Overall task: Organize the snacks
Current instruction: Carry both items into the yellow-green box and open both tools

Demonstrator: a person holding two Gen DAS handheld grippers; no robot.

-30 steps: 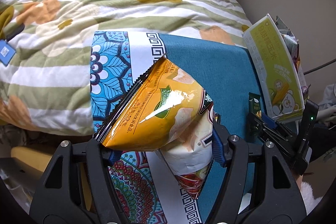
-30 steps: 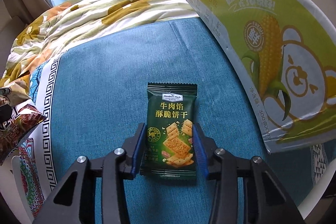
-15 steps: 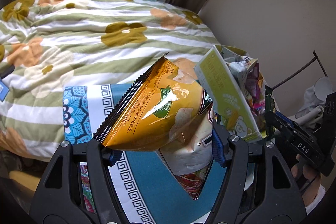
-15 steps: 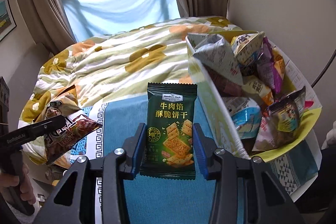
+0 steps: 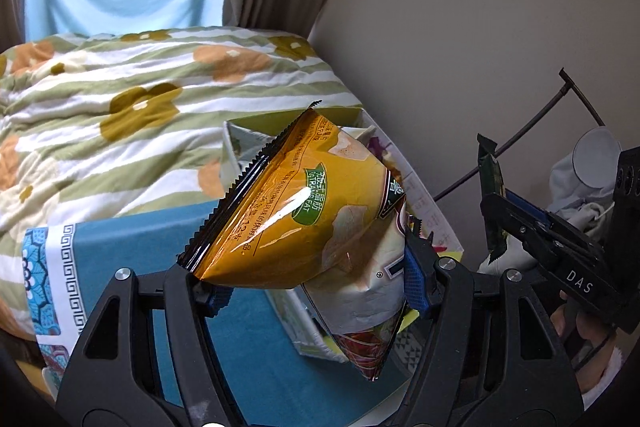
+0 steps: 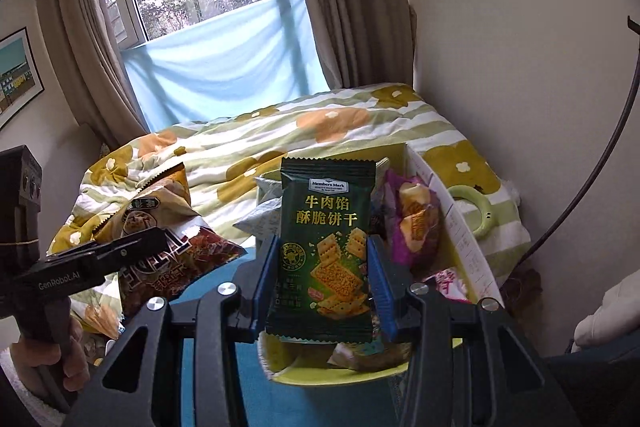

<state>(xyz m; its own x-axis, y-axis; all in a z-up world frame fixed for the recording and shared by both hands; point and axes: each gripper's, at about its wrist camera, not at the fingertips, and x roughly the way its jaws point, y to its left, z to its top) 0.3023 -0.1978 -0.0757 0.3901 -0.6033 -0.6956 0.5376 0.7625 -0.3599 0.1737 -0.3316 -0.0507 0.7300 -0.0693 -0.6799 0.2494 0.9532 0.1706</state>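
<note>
My left gripper [image 5: 312, 287] is shut on an orange chip bag [image 5: 304, 215] and holds it in the air above the teal cloth, in front of the snack box [image 5: 236, 147]. My right gripper [image 6: 322, 291] is shut on a dark green cracker packet [image 6: 326, 247] and holds it upright in front of the open snack box [image 6: 464, 227], which is full of several snack packs. The right gripper with its packet [image 5: 494, 187] shows at the right of the left wrist view. The left gripper with the chip bag [image 6: 160, 223] shows at the left of the right wrist view.
A teal cloth with patterned border [image 5: 132, 247] covers the table. A floral striped quilt [image 5: 120, 95] lies on the bed behind. A beige wall [image 5: 460, 27] and curtains [image 6: 344, 7] stand beyond the box. A green ring [image 6: 478, 215] lies on the quilt right of the box.
Both grippers have risen from the table with their packs and now sit higher, closer to the snack box. The cracker packet left the cloth. Both grips stay shut.
</note>
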